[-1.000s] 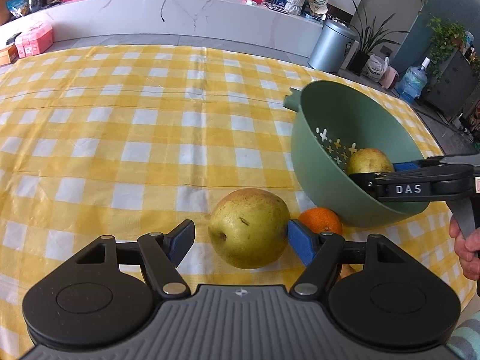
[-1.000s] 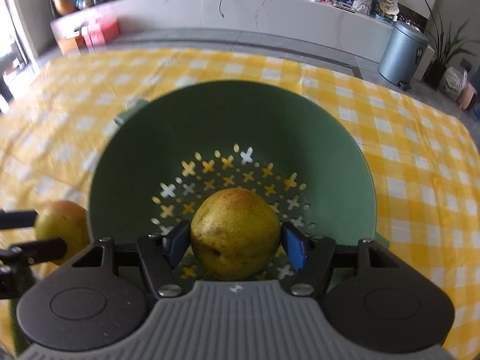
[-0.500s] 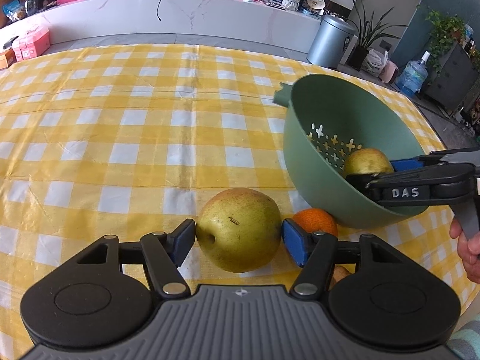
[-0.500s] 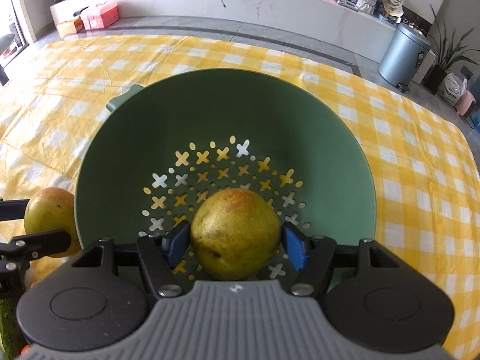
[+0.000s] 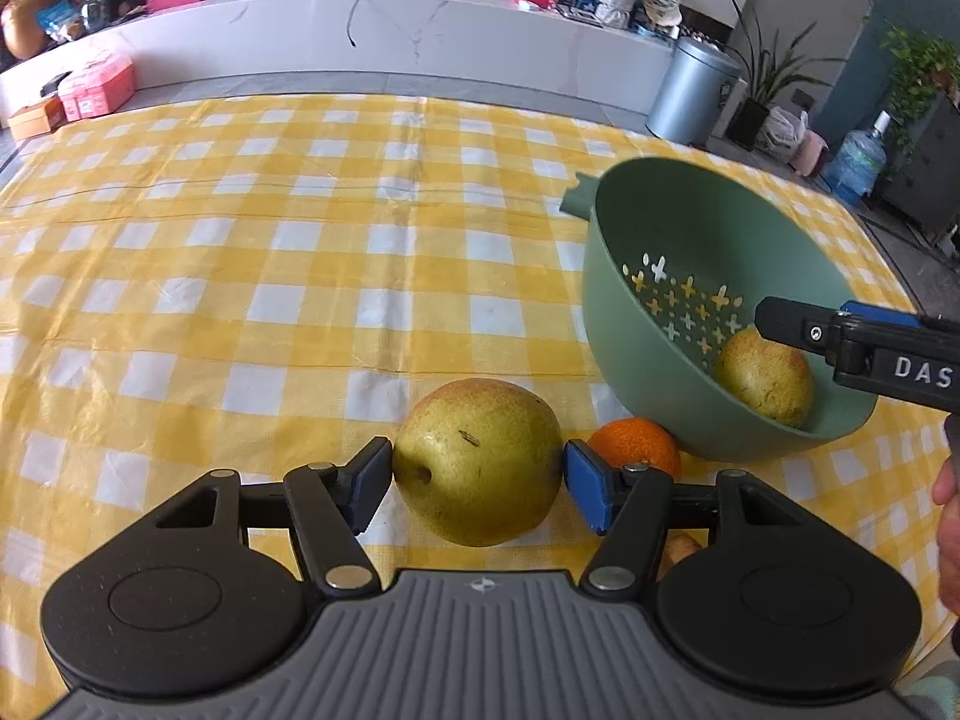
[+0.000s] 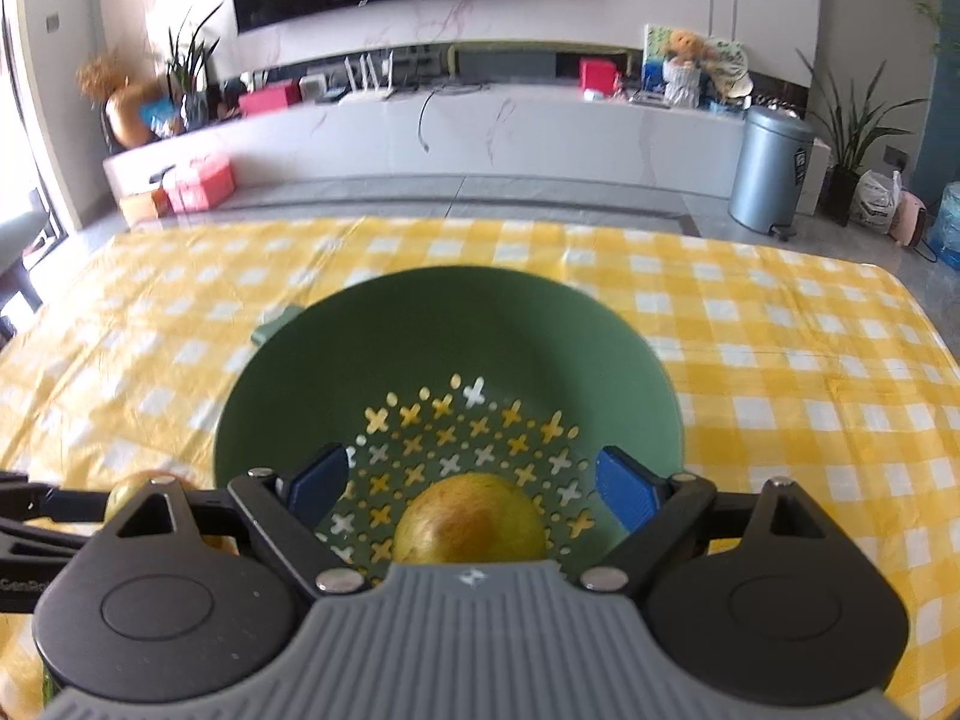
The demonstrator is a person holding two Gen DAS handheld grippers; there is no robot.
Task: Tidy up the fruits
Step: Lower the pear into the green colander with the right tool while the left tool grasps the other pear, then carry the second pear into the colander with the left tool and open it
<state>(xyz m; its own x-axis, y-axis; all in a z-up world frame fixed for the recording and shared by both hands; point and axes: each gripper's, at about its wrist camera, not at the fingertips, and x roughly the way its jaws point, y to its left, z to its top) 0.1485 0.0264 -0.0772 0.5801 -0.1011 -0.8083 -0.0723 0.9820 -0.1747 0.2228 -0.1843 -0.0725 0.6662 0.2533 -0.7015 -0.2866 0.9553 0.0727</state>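
Note:
My left gripper (image 5: 477,477) is shut on a yellow-green pear (image 5: 478,459) just above the checked tablecloth. An orange (image 5: 635,445) lies behind its right finger, against the green colander (image 5: 606,300). A second pear (image 5: 765,375) rests inside the colander. My right gripper (image 6: 474,483) is open above that pear (image 6: 471,525), its blue pads (image 6: 624,489) wide apart over the colander (image 6: 444,324). The right gripper also shows in the left wrist view (image 5: 864,342), over the colander's near rim.
A small brownish fruit (image 5: 678,549) peeks from under my left gripper. The yellow checked tablecloth (image 5: 240,276) stretches left and far. A grey bin (image 6: 768,168) and a white counter (image 6: 480,126) stand beyond the table. A hand (image 5: 948,516) holds the right gripper.
My right gripper has opened and let go of its pear, which now lies in the colander; the gripper has risen and tilted up. My left gripper has closed on its pear.

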